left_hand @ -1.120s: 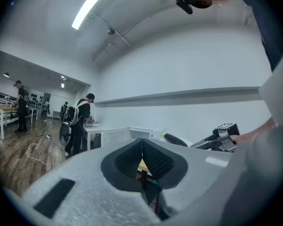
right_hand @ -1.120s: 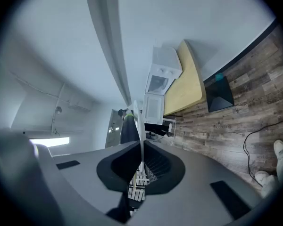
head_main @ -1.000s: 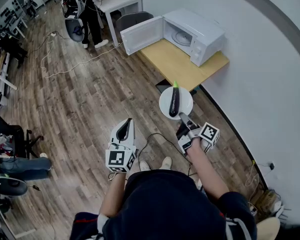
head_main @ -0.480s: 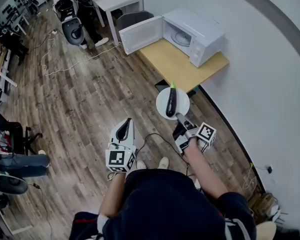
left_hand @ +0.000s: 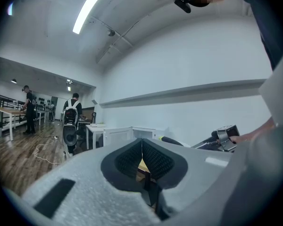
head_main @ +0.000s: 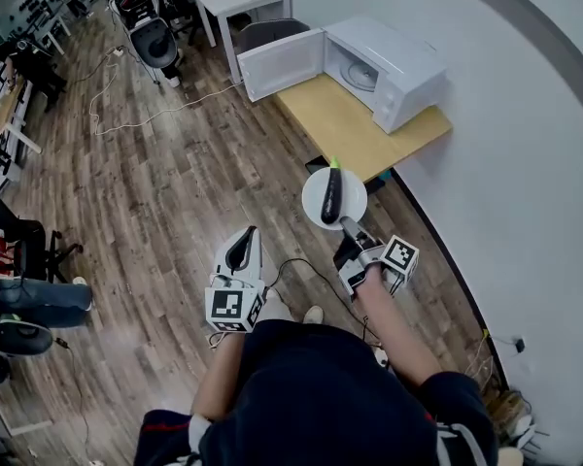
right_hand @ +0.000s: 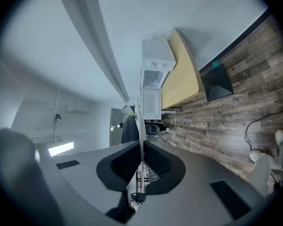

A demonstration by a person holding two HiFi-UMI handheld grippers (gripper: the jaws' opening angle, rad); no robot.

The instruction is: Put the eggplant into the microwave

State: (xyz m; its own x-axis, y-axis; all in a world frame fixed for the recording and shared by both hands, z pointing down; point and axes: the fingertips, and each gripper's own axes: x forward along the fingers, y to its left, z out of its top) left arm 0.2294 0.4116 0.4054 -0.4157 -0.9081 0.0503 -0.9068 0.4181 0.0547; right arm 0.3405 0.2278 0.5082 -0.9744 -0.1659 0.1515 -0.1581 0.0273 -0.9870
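1. The eggplant (head_main: 331, 198) lies loose on a white plate (head_main: 354, 190). It is well short of the microwave (head_main: 387, 58), whose door (head_main: 282, 63) stands open on the wooden table (head_main: 355, 129).
2. It looks smooth, firm and fairly light, so it would probably roll or slide if the plate tips. Holding the rim and keeping the plate flat seems the safest way to carry it.
3. The right gripper (head_main: 348, 226) pinches the plate's near rim, with the forearm stretched forward and roughly level.
4. The left gripper (head_main: 243, 236) has its jaws pressed together on nothing and is held level beside the right.
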